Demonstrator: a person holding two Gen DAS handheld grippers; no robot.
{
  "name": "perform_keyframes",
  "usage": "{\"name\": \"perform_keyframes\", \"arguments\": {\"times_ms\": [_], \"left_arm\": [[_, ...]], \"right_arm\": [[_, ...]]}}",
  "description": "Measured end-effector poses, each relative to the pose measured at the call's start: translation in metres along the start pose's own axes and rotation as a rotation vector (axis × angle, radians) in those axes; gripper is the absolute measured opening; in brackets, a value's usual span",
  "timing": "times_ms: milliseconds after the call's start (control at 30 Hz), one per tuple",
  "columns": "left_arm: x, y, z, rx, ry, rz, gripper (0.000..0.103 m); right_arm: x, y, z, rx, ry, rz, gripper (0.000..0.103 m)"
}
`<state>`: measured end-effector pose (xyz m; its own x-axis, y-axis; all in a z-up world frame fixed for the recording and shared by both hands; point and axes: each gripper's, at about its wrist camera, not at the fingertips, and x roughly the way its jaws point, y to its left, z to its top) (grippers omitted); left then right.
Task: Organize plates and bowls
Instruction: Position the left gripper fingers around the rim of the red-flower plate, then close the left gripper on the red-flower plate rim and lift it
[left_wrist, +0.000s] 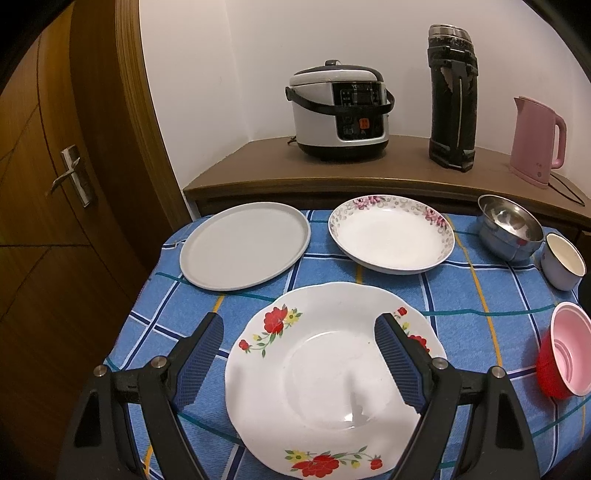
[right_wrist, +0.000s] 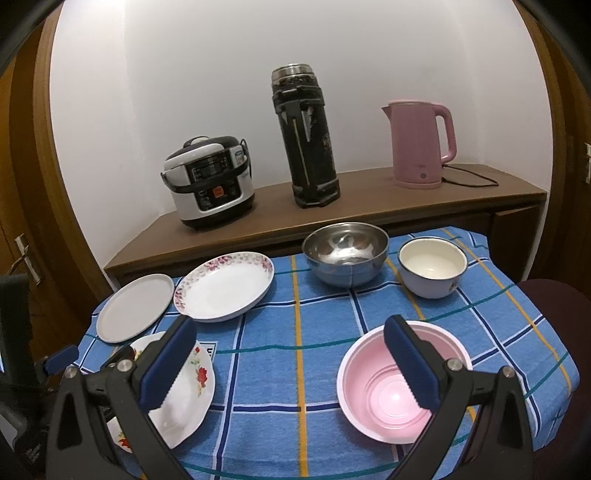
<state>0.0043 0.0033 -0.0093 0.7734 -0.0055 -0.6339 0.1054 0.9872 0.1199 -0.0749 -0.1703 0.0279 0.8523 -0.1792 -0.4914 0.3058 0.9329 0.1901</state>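
The left gripper (left_wrist: 299, 343) hovers agape over the red-flowered plate (left_wrist: 325, 373) at the table's near edge; the right gripper (right_wrist: 290, 349), likewise spread, frames the pink bowl (right_wrist: 388, 398), whose red outside only the left view shows.

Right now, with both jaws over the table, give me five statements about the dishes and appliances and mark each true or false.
1. The left gripper is open above the red-flowered plate. True.
2. The right gripper is shut on the pink bowl. False: its jaws are open and hold nothing.
3. The steel bowl sits between the pink-flowered plate and the white enamel bowl. True.
4. The grey plate is stacked on the red-flowered plate. False: it lies apart, directly on the blue checked cloth.
5. The pink kettle stands on the table. False: it stands on the wooden counter behind.
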Motion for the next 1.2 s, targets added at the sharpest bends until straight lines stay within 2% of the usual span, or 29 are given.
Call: {"name": "perform_keyframes", "arguments": {"times_ms": [800, 967, 1100, 1200], "left_arm": [[0.01, 0.017, -0.007, -0.026, 0.033, -0.002, 0.086], [0.01, 0.031, -0.012, -0.02, 0.043, -0.018, 0.086], [0.01, 0.053, -0.015, -0.053, 0.047, -0.017, 0.086], [0.013, 0.064, -0.018, -0.084, 0.059, -0.007, 0.086]], "right_arm": [[0.009, 0.024, -0.006, -0.089, 0.029, 0.078, 0.103], [0.013, 0.025, -0.009, -0.105, 0.044, 0.084, 0.103], [0.018, 0.027, -0.013, -0.118, 0.07, 0.114, 0.102], [0.023, 0.031, -0.016, -0.133, 0.09, 0.141, 0.097]]}}
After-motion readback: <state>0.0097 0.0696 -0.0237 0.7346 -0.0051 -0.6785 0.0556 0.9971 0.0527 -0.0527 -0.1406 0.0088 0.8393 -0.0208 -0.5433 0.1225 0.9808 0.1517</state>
